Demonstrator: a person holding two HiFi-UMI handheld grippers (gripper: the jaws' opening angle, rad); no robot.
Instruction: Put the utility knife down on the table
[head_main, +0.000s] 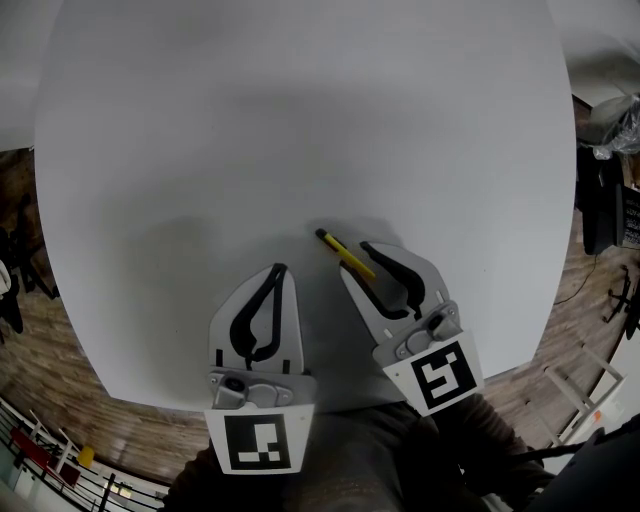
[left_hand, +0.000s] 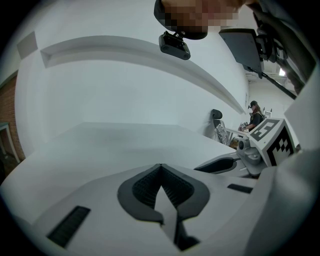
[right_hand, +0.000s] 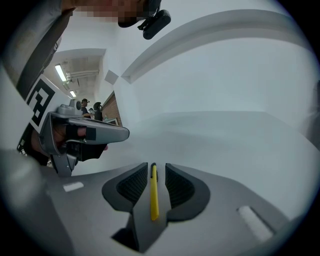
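- Two grippers hover over the near edge of the white table (head_main: 300, 120), and only the right one has anything to do with the task.
- The right gripper (head_main: 357, 260) has its jaws apart. The yellow utility knife (right_hand: 153, 192) lies lengthwise in the gap, with a slit of space showing between it and each pad.
- The knife sits close to the table's near edge, a little right of its middle, with its dark tip pointing towards the far left.
- The left gripper (head_main: 278, 270) has its jaws closed tip to tip on nothing, just left of the right one.
- The put-down looks all but finished: the grip seems released. The next move would be to draw the right gripper straight back without nudging the knife.
- The knife's rear end is hidden under the right gripper in the head view. I cannot tell whether the knife lies flat on the table, nor whether the blade is out.
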